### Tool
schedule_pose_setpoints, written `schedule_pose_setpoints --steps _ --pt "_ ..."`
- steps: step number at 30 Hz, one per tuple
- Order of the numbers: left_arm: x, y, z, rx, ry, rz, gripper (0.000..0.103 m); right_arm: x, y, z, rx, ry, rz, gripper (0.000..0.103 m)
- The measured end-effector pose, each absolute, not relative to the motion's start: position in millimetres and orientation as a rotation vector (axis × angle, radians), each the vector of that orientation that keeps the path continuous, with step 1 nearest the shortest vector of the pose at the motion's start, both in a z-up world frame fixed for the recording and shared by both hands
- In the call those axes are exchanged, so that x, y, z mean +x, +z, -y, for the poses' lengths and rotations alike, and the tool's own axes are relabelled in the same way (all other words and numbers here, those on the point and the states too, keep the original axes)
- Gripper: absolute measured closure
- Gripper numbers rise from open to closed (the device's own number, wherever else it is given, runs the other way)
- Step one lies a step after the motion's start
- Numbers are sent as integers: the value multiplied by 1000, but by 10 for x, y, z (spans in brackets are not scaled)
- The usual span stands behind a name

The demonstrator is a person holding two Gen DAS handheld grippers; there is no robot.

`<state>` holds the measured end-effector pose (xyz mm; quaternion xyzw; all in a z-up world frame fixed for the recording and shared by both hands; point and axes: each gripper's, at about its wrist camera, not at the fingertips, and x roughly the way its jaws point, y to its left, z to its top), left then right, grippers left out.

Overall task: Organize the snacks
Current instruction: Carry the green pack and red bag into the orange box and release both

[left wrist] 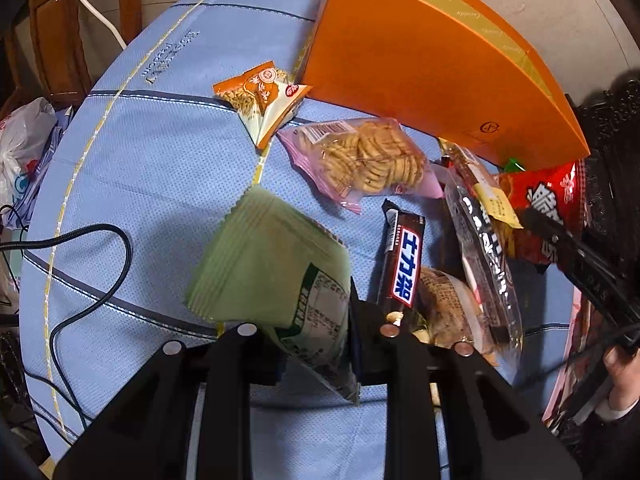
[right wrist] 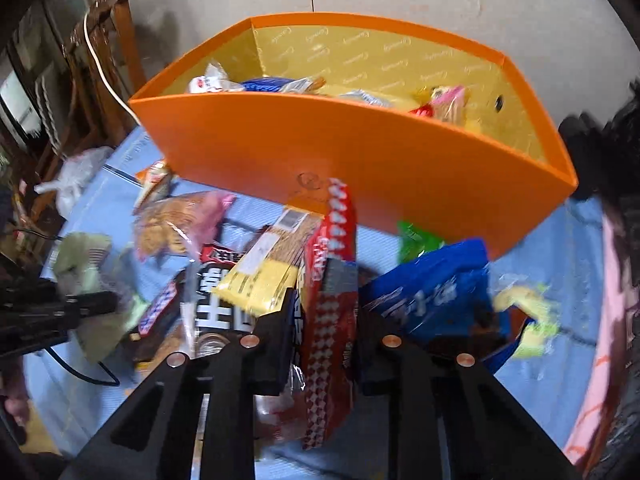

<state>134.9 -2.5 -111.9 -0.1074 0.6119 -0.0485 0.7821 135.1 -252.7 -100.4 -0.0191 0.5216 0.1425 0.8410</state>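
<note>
My left gripper (left wrist: pixel 316 332) is shut on a green snack packet (left wrist: pixel 276 264) and holds it above the blue cloth (left wrist: pixel 160 160). My right gripper (right wrist: pixel 326 312) is shut on a red snack bag (right wrist: pixel 330 280), lifted in front of the orange box (right wrist: pixel 360 160). The box holds several snacks. It also shows in the left wrist view (left wrist: pixel 420 60). On the cloth lie a cracker bag (left wrist: pixel 360 156), a Snickers bar (left wrist: pixel 402 264), an orange-and-white packet (left wrist: pixel 260 96) and a clear dark packet (left wrist: pixel 480 248). The red bag also shows in the left wrist view (left wrist: pixel 548 208).
A blue bag (right wrist: pixel 436 288), a green packet (right wrist: pixel 416 240) and a yellow-green packet (right wrist: pixel 528 312) lie right of my right gripper. A black cable (left wrist: pixel 80 280) crosses the cloth's left side. Wooden chairs (right wrist: pixel 104 60) and a white plastic bag (left wrist: pixel 24 144) stand beyond the table edge.
</note>
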Motion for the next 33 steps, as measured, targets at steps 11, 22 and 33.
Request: schedule_pose_setpoints --steps 11,22,33 --pt "1334 -798 32 -247 -129 -1245 80 947 -411 3087 230 277 -983 80" --pt "1589 37 177 -192 -212 -1058 80 1018 164 3260 292 273 -830 80" --pt "2460 530 561 -167 -254 -944 80 1727 503 3353 286 248 -722 80"
